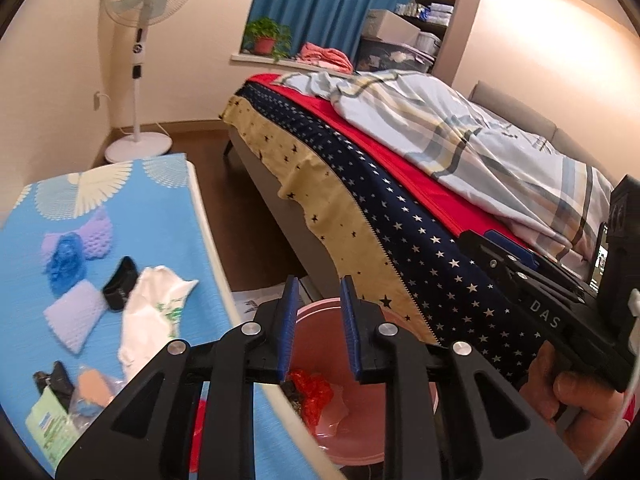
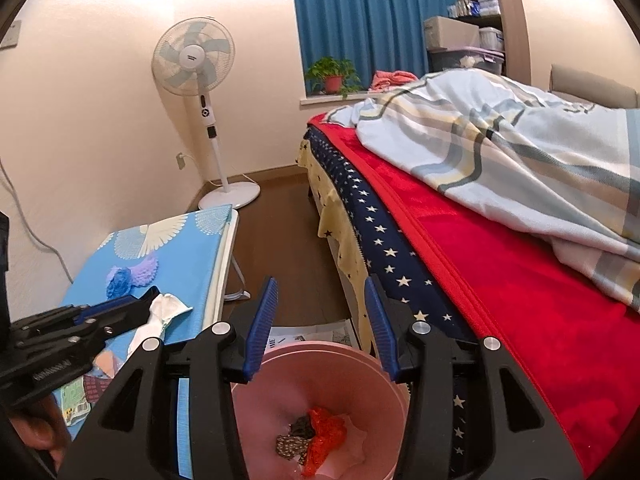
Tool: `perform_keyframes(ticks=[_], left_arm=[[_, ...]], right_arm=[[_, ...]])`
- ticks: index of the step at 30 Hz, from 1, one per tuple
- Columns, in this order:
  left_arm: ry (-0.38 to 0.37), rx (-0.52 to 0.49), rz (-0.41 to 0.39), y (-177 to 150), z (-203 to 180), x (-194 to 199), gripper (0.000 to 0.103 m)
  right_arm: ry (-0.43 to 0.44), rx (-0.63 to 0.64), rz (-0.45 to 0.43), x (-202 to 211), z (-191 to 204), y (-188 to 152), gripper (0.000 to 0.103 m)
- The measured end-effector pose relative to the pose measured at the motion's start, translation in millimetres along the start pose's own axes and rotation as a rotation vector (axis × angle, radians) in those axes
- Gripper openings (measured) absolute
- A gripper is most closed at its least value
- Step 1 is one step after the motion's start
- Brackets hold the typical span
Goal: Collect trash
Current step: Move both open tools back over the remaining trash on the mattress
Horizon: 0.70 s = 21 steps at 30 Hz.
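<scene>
A pink bin (image 2: 320,364) stands on the floor between the table and the bed; red netting (image 2: 326,432) and dark scraps lie in it. It also shows in the left wrist view (image 1: 320,332). My right gripper (image 2: 322,300) is open and empty above the bin. My left gripper (image 1: 318,296) is open and empty above the bin's edge beside the table. On the blue tablecloth (image 1: 168,216) lie a white plastic bag (image 1: 152,312), a black wrapper (image 1: 120,288), purple foam pieces (image 1: 74,320), a blue crumpled item (image 1: 64,264) and a green packet (image 1: 52,424).
A bed (image 2: 500,264) with red blanket, starred sheet and plaid duvet fills the right. A white standing fan (image 2: 200,68) stands in the corner. Newspaper (image 2: 316,334) lies on the brown floor by the bin. A window sill holds a potted plant (image 2: 332,74).
</scene>
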<state>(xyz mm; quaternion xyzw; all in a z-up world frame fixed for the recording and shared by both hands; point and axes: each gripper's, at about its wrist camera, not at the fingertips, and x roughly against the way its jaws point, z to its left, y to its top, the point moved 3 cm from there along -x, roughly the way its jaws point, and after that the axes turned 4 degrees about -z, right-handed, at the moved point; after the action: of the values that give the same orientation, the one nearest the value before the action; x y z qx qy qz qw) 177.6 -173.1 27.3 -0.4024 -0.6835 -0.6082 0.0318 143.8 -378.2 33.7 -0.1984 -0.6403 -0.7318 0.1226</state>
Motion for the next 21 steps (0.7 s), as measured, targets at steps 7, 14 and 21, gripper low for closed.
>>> perform_keyframes(ticks=[7, 14, 21], left_arm=[[0.054, 0.018, -0.044, -7, 26, 42, 0.022], [0.139, 0.041, -0.095, -17, 68, 90, 0.021], [0.243, 0.123, -0.116, -42, 117, 119, 0.02]], right_arm=[[0.029, 0.026, -0.022, 10, 12, -2, 0.046], [0.07, 0.04, -0.05, 30, 29, -1, 0.045], [0.15, -0.031, -0.069, 52, 42, 4, 0.04]])
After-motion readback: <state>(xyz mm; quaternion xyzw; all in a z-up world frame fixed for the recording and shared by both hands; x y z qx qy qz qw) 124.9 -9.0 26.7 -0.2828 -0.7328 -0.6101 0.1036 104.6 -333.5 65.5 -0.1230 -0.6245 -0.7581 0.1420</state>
